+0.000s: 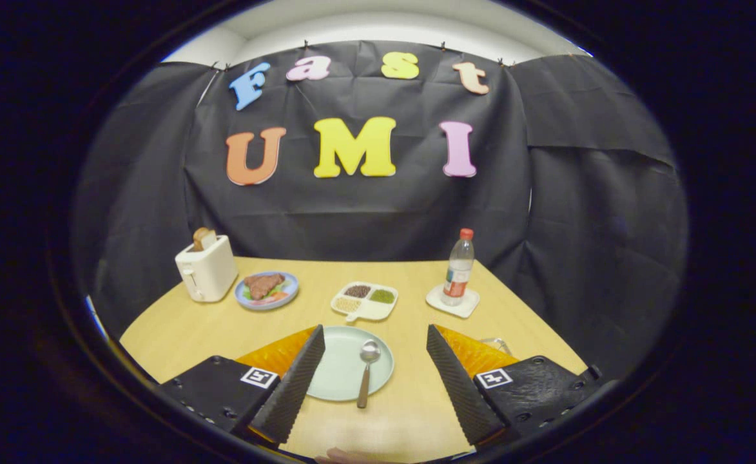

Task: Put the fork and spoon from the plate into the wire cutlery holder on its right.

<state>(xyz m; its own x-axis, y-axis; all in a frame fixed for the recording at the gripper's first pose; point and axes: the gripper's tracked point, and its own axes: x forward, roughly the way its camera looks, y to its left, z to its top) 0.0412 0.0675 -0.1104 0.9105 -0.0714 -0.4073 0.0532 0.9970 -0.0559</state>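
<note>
Gripper view: the hand-held gripper [372, 361] hangs above the near part of a wooden counter [416, 412], its two fingers spread wide apart and gripping nothing. Between the fingers lies a pale green plate [339, 377], partly covered by the left finger. A spoon [366, 372] rests on the plate's right side, bowl pointing away, handle reaching past the near rim onto the counter. The fork cannot be made out. Behind the right finger a bit of thin wire [495, 343] shows, too hidden to identify with certainty. Just beyond the plate sits a white divided dish [365, 301] holding grains in separate compartments. Farther left are a blue plate of food [266, 289] and a white toaster [206, 269] with bread in its slot. Farther right, a bottle [459, 269] with a red cap stands upright on a white coaster [453, 301].
</note>
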